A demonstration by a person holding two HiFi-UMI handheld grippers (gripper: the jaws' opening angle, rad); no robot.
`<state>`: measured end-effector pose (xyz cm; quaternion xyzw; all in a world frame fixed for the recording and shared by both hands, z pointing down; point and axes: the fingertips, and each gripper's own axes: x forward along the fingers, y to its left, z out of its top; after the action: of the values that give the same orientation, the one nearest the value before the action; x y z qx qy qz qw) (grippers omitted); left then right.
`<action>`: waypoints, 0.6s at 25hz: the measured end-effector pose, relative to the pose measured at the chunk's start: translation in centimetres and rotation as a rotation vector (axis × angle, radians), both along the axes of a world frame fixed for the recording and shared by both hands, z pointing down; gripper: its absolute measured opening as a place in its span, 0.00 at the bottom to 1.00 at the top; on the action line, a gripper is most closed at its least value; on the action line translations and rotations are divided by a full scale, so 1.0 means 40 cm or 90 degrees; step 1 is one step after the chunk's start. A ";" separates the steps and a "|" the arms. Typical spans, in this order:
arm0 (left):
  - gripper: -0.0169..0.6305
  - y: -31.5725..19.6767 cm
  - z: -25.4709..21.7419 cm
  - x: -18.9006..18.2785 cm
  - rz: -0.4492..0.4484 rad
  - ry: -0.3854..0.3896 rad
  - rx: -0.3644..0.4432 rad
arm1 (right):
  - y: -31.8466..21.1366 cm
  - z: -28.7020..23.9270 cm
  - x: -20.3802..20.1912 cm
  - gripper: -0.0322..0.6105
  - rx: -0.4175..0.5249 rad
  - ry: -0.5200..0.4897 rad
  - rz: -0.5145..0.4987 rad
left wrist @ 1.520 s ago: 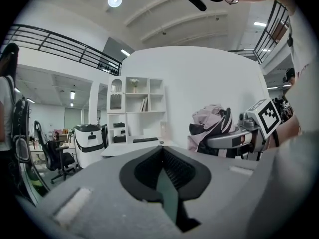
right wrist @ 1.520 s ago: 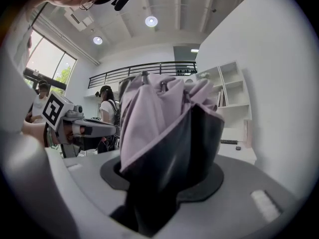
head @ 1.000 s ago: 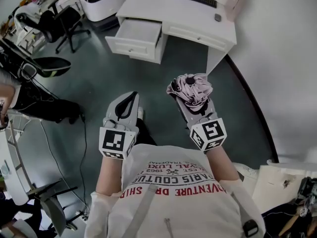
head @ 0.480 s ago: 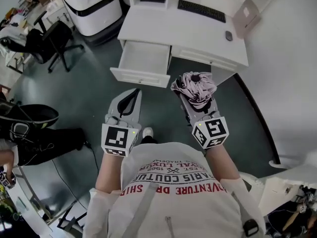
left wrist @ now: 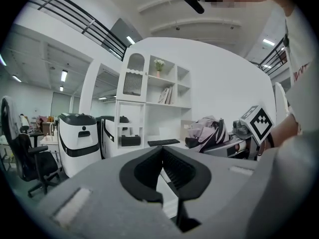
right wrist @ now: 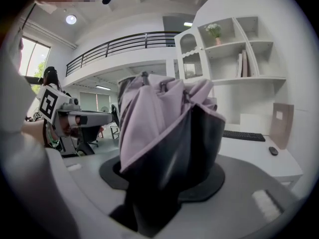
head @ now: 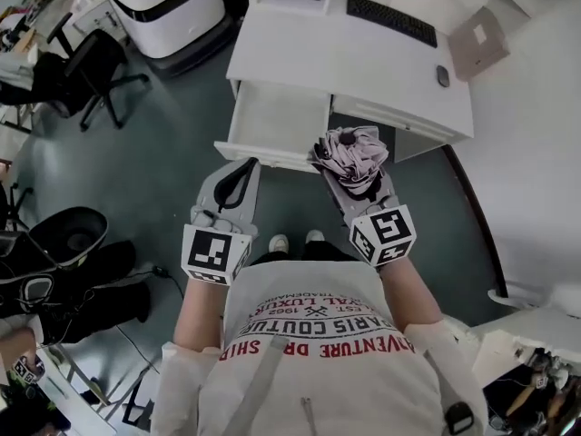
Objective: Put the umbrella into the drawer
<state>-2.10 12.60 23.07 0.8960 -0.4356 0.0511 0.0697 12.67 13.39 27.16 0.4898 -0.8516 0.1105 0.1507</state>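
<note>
- The umbrella [head: 350, 149] is folded, its lilac and dark cloth bunched loosely, and it stands up out of the right gripper [head: 361, 187] with its dark cap on top.
- In the right gripper view the umbrella [right wrist: 164, 128] fills the space between the jaws of the right gripper [right wrist: 164, 183], which are clamped on its lower part (the cloth bulges out above the pads).
- From the head view the umbrella is in the air at the front right corner of the drawer [head: 263, 155]; it is not inside it.
- The drawer is pulled out of the white desk [head: 309, 57], and its inside looks white and bare.
- The left gripper [head: 240, 176] is held level beside the right one, in front of the drawer's front panel.
- In its own view the left gripper [left wrist: 167, 171] has its jaw tips together and nothing sits between the ribbed pads.
- On the desk lie a black keyboard [head: 390, 18] and a mouse [head: 442, 75], well apart from the drawer.
- Left of the desk stands a white machine [head: 163, 3] with a black band, and nearer the left edge a black office chair [head: 86, 66].
- The person's shoes [head: 280, 242] show on the grey-green floor below the grippers.
</note>
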 end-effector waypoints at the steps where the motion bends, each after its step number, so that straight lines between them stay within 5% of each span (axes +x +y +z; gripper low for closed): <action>1: 0.04 -0.023 0.007 -0.005 -0.002 0.004 0.001 | -0.025 0.016 -0.015 0.39 -0.008 0.007 -0.015; 15: 0.04 -0.358 0.197 -0.042 -0.082 0.004 -0.045 | -0.405 0.403 -0.152 0.39 -0.181 0.120 -0.257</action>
<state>-3.77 -1.74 30.96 0.8634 -0.4898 0.0589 0.1057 6.58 -2.82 43.27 0.2918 -0.8903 0.1508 0.3155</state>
